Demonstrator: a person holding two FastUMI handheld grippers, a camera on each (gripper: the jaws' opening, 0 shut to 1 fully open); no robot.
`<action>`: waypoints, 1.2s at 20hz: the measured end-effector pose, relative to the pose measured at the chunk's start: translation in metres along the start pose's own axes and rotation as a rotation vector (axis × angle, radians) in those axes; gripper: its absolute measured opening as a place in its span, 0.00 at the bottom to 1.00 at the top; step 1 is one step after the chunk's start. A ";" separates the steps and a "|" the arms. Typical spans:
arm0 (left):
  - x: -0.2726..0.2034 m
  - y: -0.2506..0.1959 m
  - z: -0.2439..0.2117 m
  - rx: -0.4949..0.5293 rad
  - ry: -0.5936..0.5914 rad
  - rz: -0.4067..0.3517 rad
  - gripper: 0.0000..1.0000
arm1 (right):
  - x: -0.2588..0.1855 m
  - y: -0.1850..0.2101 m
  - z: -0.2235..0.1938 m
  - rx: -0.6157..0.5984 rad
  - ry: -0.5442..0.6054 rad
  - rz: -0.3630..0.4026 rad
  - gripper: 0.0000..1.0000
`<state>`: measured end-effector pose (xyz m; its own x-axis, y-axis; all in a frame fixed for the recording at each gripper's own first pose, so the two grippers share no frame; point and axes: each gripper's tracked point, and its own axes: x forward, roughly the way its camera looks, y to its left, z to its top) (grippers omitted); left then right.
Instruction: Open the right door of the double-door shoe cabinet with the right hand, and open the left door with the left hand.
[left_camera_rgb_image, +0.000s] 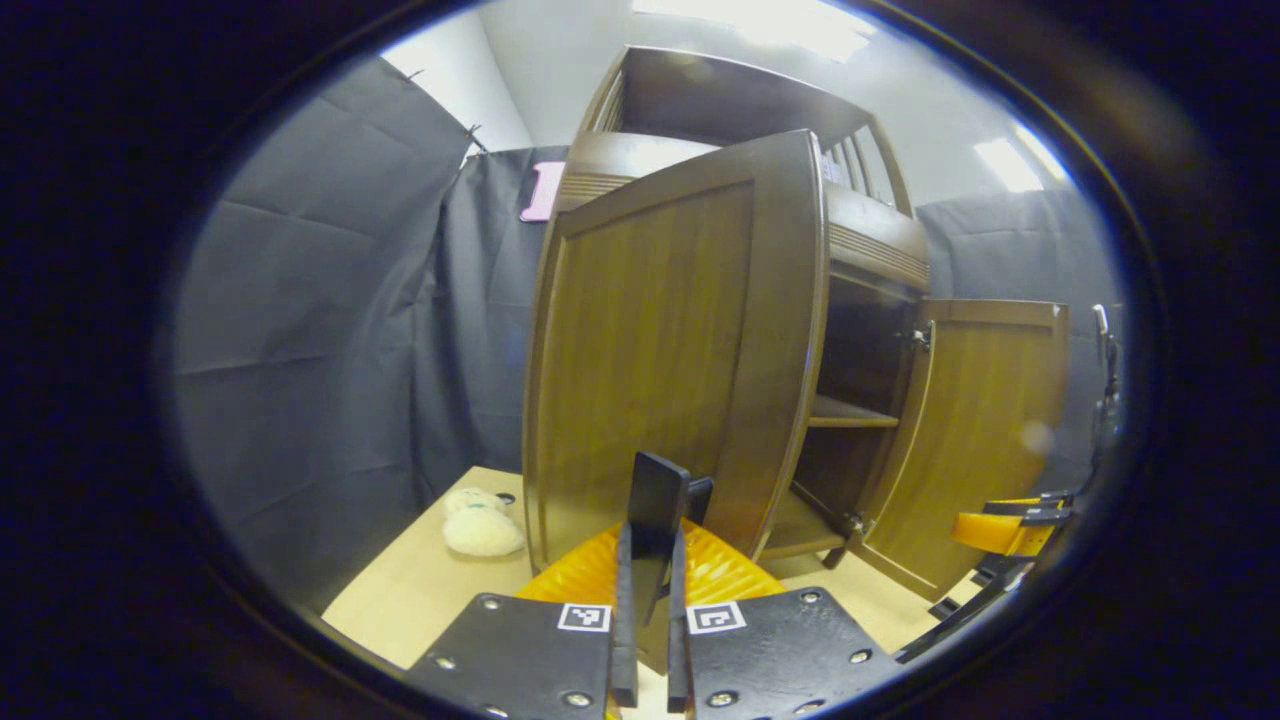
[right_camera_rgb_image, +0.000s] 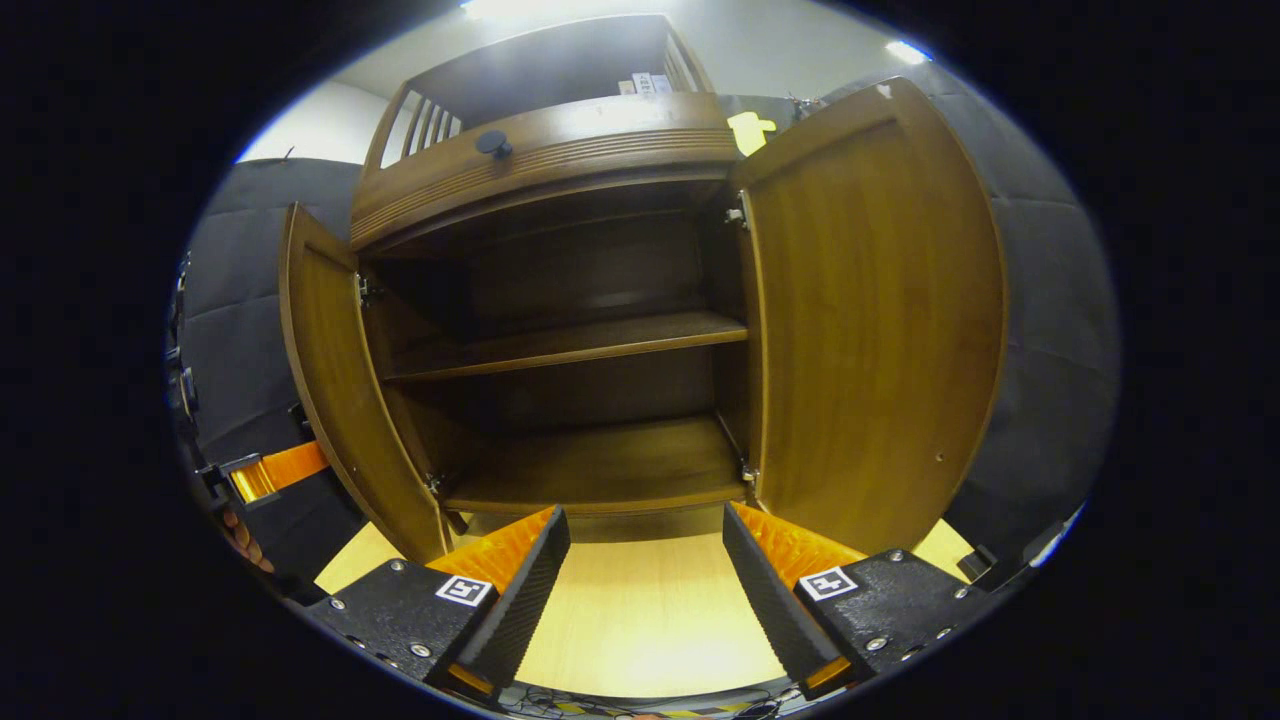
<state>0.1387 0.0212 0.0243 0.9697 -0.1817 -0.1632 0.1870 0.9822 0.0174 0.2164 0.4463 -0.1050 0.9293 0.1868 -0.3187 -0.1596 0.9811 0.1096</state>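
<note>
The shoe cabinet (right_camera_rgb_image: 560, 330) fills the centre of the right gripper view, standing on the pale surface (right_camera_rgb_image: 640, 610) with its interior shelf (right_camera_rgb_image: 570, 345) exposed. Both doors stand swung outward.

The right door (right_camera_rgb_image: 870, 320) occupies the right half of that frame, hinged along its left edge and opened wide. In the left gripper view the same door (left_camera_rgb_image: 975, 440) appears at lower right.

The left door (left_camera_rgb_image: 670, 360) dominates the centre of the left gripper view, its long axis vertical, its free edge toward frame right. In the right gripper view it (right_camera_rgb_image: 340, 380) stands at frame left.

The left hand-held gripper (left_camera_rgb_image: 650, 560) sits at the bottom centre of its view, directly below the left door's lower free edge. Its fingers lie nearly together with a dark flat piece between them, most likely the door handle; contact by both fingers cannot be confirmed. This gripper (right_camera_rgb_image: 270, 475) also shows at lower left of the right gripper view, just outside the left door.

The right hand-held gripper (right_camera_rgb_image: 645, 590) is open with nothing between its fingers, clear of the cabinet and aimed at the bottom shelf. It (left_camera_rgb_image: 1010, 530) appears at lower right of the left gripper view, near the right door.

Judgement: both doors appear open; the left hand-held gripper is nearer its door, and any further swing pulls outward about the vertical hinge

A pale fluffy object (left_camera_rgb_image: 480, 525) lies on the surface at lower left
</note>
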 end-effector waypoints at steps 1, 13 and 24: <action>-0.005 0.007 0.001 -0.005 -0.004 0.003 0.19 | 0.001 0.005 -0.002 -0.001 0.007 0.013 0.95; -0.048 0.122 -0.004 -0.053 -0.047 0.020 0.01 | 0.009 0.022 -0.007 -0.002 0.030 0.016 0.92; -0.057 0.176 -0.007 0.002 -0.044 -0.027 0.03 | -0.005 0.012 0.032 -0.081 0.029 -0.043 0.92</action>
<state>0.1154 0.2043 0.0298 0.9704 -0.2098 -0.1197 0.2132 0.9769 0.0157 0.2202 0.4556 -0.0720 0.9259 0.1442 -0.3491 -0.1468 0.9890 0.0193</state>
